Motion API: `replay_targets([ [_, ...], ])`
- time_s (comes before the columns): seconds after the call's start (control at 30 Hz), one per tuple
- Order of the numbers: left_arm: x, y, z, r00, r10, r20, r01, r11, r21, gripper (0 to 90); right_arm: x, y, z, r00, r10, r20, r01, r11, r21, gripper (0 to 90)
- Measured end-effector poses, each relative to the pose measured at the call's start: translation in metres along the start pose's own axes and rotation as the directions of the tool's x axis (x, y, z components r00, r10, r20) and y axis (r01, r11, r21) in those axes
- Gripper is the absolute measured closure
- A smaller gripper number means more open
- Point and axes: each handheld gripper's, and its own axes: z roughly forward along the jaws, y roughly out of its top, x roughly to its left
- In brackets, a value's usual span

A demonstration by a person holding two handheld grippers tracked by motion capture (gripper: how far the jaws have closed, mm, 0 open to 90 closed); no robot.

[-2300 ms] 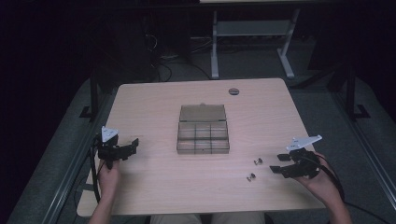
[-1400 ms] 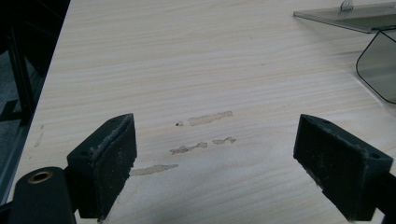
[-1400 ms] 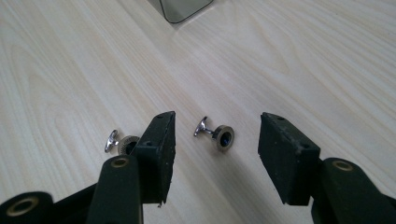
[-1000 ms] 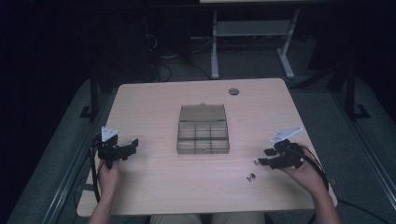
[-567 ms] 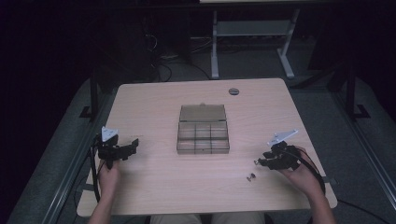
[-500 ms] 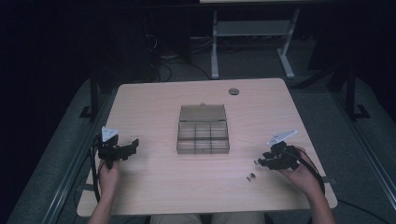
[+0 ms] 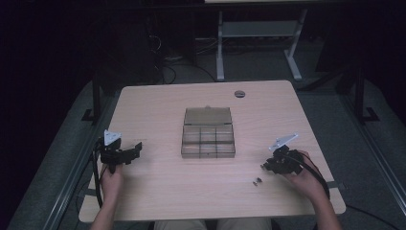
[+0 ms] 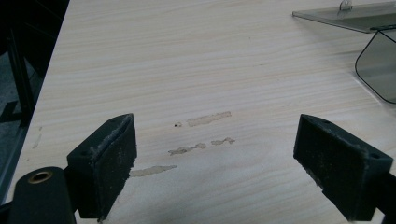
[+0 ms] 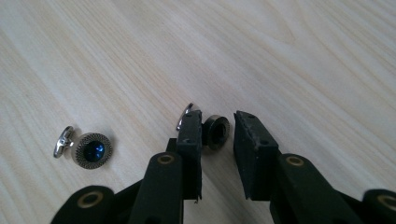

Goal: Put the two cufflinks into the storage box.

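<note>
Two small metal cufflinks lie on the wooden table. One with a dark round face sits between the jaws of my right gripper, which have just been closing; the left pad is against it and a gap remains at the right pad. The other cufflink, with a blue stone, lies loose to the left of the jaws and in the high view just in front of my right gripper. My left gripper rests open and empty at the table's left, its jaws wide apart over bare wood.
A clear compartment box with its lid folded back stands at the table's middle; its corner is at the right of the left gripper view. A round grommet sits near the far edge. Glue-like smears mark the wood.
My right gripper has moved left and toward the table's front onto the cufflinks, and its jaws have narrowed around one of them. The left gripper has stayed where it was.
</note>
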Motion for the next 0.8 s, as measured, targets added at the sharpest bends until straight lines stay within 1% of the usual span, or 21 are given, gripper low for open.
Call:
replay_targets([
  [0.1,-0.0006,0.0001,0.0001,1.0,-0.004,0.0,0.004,1.0,-0.004,12.8,0.0004,0.0001,0.0004,1.0,-0.003,0.005,0.003,1.0,0.003,73.4],
  [0.13,-0.0008,0.0001,0.0,1.0,-0.004,0.0,0.004,1.0,-0.007,12.8,0.0008,0.0003,0.0004,1.0,-0.006,0.007,0.006,1.0,0.003,75.4],
  [0.33,0.0,0.0001,-0.0001,1.0,-0.005,0.0,0.005,1.0,-0.002,12.8,-0.0001,0.0003,-0.0012,0.9996,-0.013,0.023,0.013,1.0,0.002,78.6],
  [0.8,0.0,0.0,0.0002,1.0,-0.003,0.001,0.003,1.0,-0.001,12.8,-0.0006,-0.0005,-0.0046,0.9993,-0.011,0.036,0.011,1.0,0.002,80.1],
])
